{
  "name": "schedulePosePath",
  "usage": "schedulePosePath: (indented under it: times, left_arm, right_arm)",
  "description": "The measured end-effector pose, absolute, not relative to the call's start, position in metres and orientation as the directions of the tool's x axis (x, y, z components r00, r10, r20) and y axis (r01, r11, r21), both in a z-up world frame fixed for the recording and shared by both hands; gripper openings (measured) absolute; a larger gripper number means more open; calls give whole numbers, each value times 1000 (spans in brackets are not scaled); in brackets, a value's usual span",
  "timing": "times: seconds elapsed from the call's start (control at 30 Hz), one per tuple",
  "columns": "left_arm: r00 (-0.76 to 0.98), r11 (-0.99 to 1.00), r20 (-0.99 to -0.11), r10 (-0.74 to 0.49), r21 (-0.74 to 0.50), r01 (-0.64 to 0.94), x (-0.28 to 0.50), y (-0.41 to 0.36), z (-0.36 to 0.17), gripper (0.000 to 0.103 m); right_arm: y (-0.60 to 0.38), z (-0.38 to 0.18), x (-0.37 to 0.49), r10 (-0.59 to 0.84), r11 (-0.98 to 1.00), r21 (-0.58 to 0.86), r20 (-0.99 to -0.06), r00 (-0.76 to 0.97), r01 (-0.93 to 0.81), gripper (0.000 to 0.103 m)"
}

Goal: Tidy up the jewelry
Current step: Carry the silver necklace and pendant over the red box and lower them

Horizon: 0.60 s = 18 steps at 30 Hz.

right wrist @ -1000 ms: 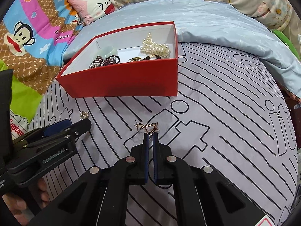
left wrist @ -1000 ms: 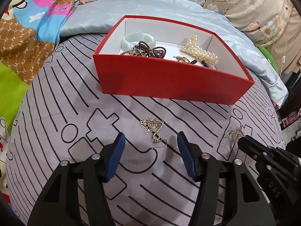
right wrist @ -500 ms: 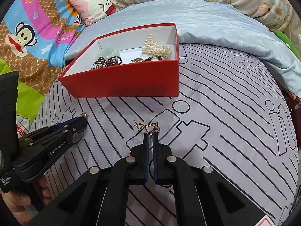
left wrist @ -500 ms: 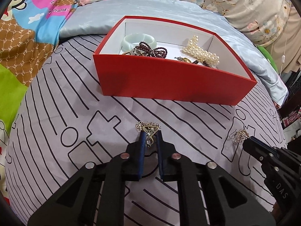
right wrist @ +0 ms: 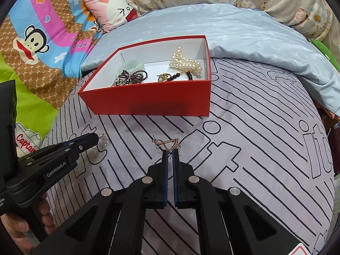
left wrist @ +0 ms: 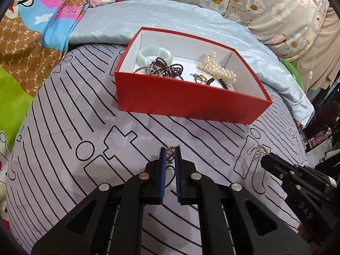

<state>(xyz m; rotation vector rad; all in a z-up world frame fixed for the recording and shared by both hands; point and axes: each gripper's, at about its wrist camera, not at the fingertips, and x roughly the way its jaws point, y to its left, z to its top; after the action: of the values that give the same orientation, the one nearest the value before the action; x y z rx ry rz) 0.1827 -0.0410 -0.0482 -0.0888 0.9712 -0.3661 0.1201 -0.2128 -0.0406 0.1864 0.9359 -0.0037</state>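
A red box with a white inside sits on the bed. It holds a jade bangle, dark bead strands and a pearl piece. My left gripper is shut on a gold filigree earring, lifted just above the sheet in front of the box. My right gripper is shut on a second gold earring, also in front of the box. Each gripper shows in the other's view: the right one, the left one.
The grey sheet with black line print covers the bed. A pale blue quilt lies behind the box. A cartoon monkey blanket and a pink pillow lie to the left. Floral fabric is at the back.
My left gripper went from open around the earring to shut on it and has lifted it slightly. My right gripper stays shut on its earring, barely moved.
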Motion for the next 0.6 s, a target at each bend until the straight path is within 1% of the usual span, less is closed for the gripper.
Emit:
schedulePosePath:
  times: [0.3,0.6]
  left_arm:
    - [542,924,-752,-375,-255,286,173,-37,-14,7]
    - [595,910,-690,-412,-273,313,178,-36,37,7]
  right_arm:
    - [-209,-18,116,90,984,166,-771,631,63,3]
    - [-211,26,122,96,986,163,-714,693,31,3]
